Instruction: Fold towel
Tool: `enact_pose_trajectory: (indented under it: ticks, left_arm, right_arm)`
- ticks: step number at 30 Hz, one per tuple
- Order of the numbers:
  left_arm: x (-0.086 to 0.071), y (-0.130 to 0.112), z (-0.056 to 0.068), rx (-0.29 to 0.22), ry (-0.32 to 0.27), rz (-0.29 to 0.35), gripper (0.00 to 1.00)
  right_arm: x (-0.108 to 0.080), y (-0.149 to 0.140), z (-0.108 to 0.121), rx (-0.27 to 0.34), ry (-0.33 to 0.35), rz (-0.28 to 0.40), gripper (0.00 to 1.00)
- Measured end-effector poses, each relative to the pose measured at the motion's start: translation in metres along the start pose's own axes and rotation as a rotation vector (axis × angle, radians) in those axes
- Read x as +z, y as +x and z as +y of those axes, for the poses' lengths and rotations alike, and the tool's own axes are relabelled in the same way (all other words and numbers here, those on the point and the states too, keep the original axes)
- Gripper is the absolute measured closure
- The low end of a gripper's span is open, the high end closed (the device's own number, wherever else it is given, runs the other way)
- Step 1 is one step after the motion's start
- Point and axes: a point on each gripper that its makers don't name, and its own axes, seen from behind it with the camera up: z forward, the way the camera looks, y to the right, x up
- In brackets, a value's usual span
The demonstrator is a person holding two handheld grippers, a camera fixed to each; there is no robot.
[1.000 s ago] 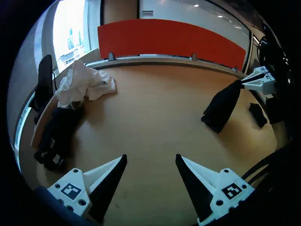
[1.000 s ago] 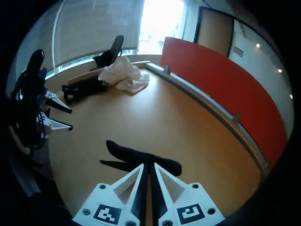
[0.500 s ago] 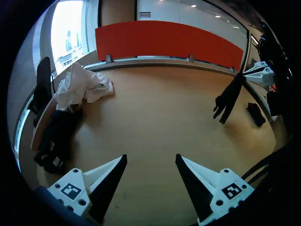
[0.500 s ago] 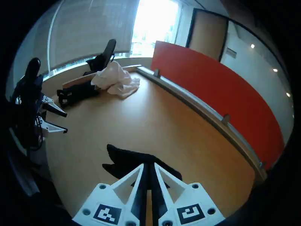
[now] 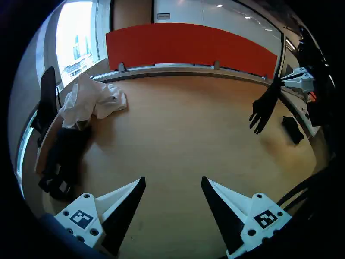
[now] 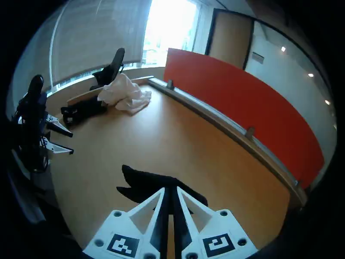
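Office, daylight: the black cloth [image 6: 144, 186] I am meant to fold hangs from my right tool [image 6: 171, 191]. Its two white fingers are pressed together on one edge of the fabric. I appear to have it lifted off the table [image 5: 181, 129], and I judge this is so its own weight can draw it straight before any fold is laid. In the left gripper view it dangles thin and limp above its own soft shadow. Its lower end splits into narrow, finger-like strips, so to me it looks more like a glove than a flat towel; the weave is too dark to make out.

My left tool [image 5: 172, 179] sits low over the near side of the table, fingers spread wide with nothing between them. I judge it is placed to take a free corner once the cloth is brought across.

A small dark piece [image 5: 293, 130] lies flat on the wood near the hanging cloth. Well apart, at the far left corner, a crumpled white heap [image 5: 92, 97] of soft, creased fabric rests against a dark bundle [image 5: 64, 151]. The table is smooth pale wood with a curved edge. A matte red screen [image 5: 189, 43] backs it, and a black chair [image 5: 45, 99] stands by the bright window
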Motion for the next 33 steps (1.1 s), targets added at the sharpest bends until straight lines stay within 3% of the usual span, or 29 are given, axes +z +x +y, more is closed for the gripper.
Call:
enact_pose_trajectory:
  ticks: [11,33]
  left_arm:
    - [0.005,0.004,0.005,0.017,0.0,-0.006,0.04]
    - [0.013,0.008,0.015,0.038,0.004,-0.021,0.04]
  right_arm:
    - [-0.015,-0.018,0.038,-0.005,-0.037,-0.026,0.96]
    - [-0.05,-0.06,0.113,0.066,-0.118,-0.05,0.96]
